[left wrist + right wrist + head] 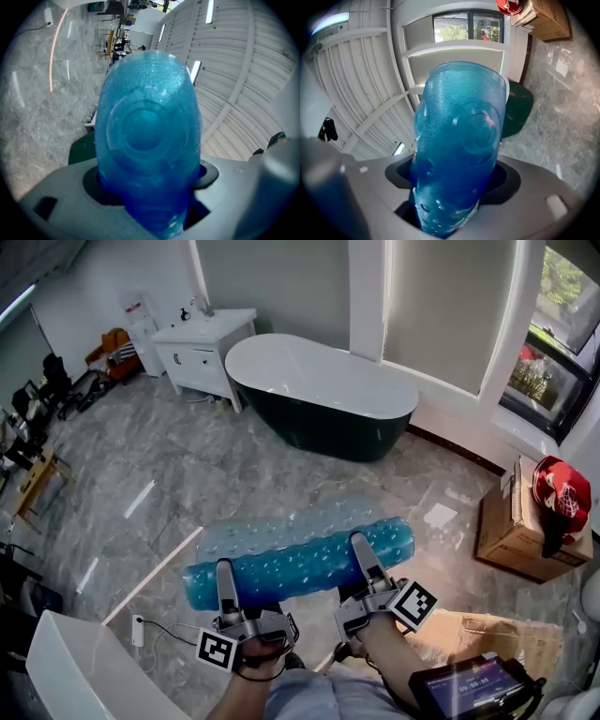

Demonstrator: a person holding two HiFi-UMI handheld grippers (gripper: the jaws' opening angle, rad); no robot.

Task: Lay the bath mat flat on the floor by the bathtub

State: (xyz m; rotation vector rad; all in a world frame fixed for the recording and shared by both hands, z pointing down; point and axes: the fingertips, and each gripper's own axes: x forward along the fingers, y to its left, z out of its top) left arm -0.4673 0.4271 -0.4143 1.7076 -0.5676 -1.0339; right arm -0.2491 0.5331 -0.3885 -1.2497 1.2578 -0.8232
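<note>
Left gripper (224,570): jaws pinch the rolled blue bath mat (298,563) near its left end. Roll held off the floor (159,470), long axis left-right, right end slightly higher. Right gripper (360,546): jaws pinch the right end. Open floor reaches the bathtub (319,381) beyond; cardboard box (511,521) at right.

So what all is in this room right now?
bath mat: one, translucent blue, rolled up, held above the floor
bathtub: one, dark outside and white inside, ahead by the window wall
cabinet: one, white, left of the bathtub
cardboard box: one, brown, on the floor at right
red object: one, red with white, on top of the cardboard box
floor: one, grey marble
left gripper: one, grey, clamped on the bath mat's left part
right gripper: one, grey, clamped on the bath mat's right part
</note>
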